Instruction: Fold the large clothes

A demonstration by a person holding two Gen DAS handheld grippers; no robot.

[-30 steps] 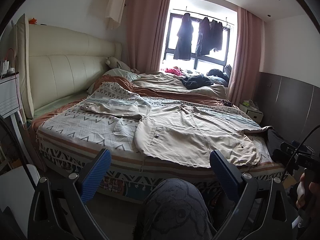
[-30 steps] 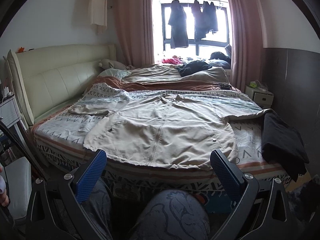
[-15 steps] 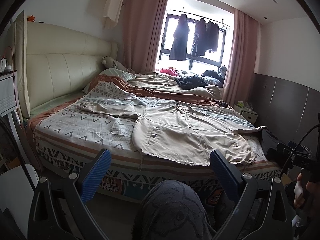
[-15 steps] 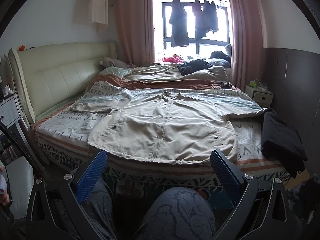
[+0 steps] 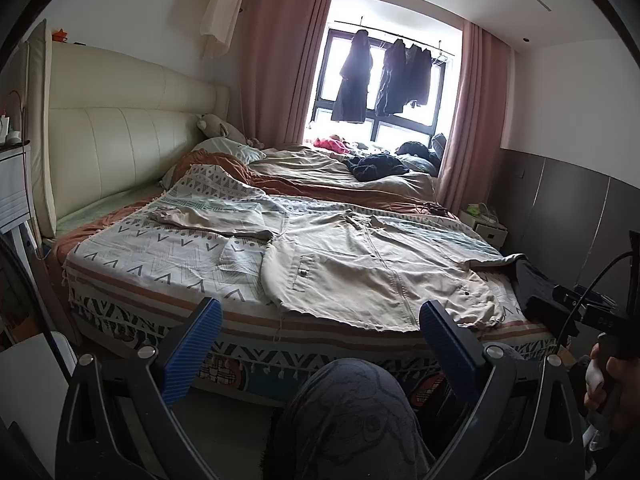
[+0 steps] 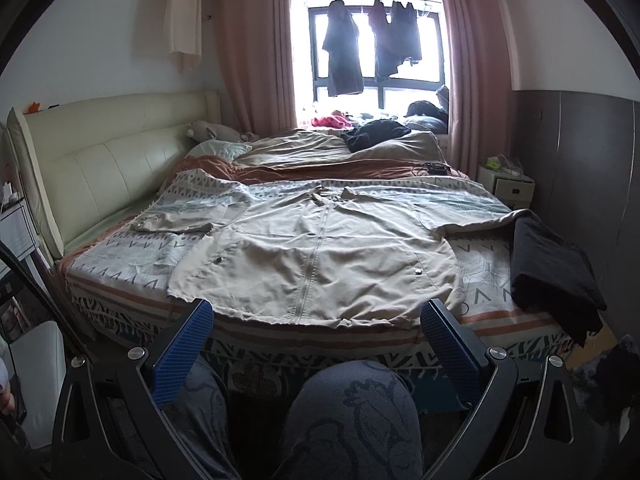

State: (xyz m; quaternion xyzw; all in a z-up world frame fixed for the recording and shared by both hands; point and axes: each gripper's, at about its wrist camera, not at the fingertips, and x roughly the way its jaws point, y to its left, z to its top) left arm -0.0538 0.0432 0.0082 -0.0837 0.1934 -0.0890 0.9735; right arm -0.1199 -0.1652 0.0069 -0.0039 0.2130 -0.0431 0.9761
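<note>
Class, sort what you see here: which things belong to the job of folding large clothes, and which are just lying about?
Belongs to the job:
beige jacket, spread flat on the bed
left tool, open
right tool, open

Just lying about:
black garment
pillow
hanging clothes
nightstand

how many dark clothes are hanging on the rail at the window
3, maybe more hidden by overlap. One dark garment hangs apart at the left; a second garment and a third garment overlap at the right.
</note>
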